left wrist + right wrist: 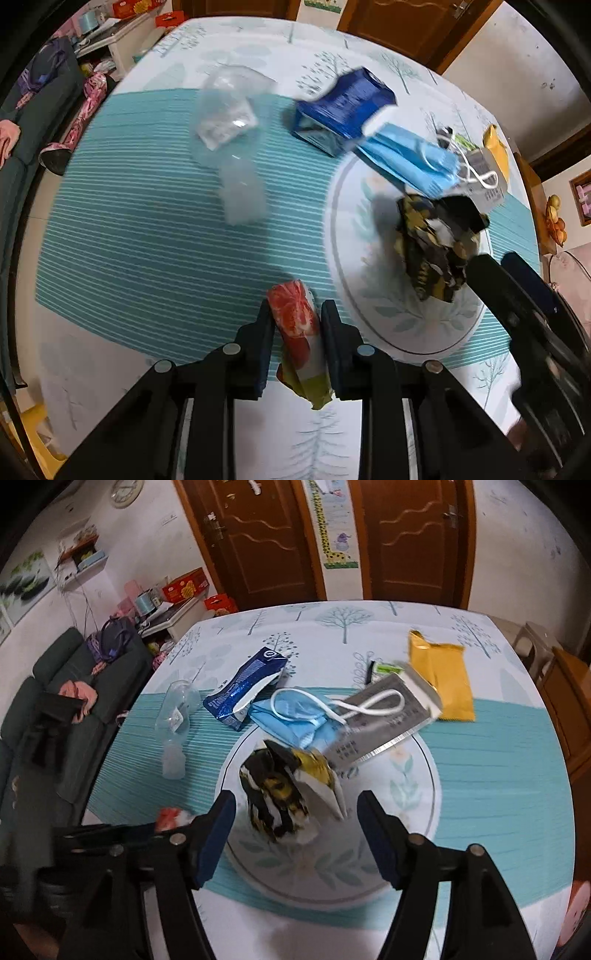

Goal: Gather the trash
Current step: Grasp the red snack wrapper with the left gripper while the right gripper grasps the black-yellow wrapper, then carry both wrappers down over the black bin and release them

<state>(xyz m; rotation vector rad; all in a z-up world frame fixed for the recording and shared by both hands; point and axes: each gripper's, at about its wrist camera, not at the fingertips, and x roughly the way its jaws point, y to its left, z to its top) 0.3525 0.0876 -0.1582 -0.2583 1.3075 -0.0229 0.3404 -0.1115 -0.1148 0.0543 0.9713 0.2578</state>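
My left gripper (pixel 297 314) is shut on a red-and-white wrapper (pixel 297 325), held above the teal placemat (pixel 147 240). My right gripper (pixel 295 805) is open, its fingers either side of a crumpled black-and-yellow wrapper (pixel 284 790) that lies on the white plate (pixel 413 775); this wrapper also shows in the left wrist view (pixel 432 243). A blue face mask (pixel 291 720), a grey box (pixel 384 720), a dark blue carton (pixel 243 690), a clear plastic bottle (pixel 175 723) and a yellow packet (pixel 443 675) lie on the table beyond.
A tree-patterned tablecloth (pixel 343 624) covers the table. A dark sofa (pixel 55 709) stands left of the table. Two brown doors (pixel 258 535) are at the back. A wooden cabinet (pixel 569 701) stands at the right.
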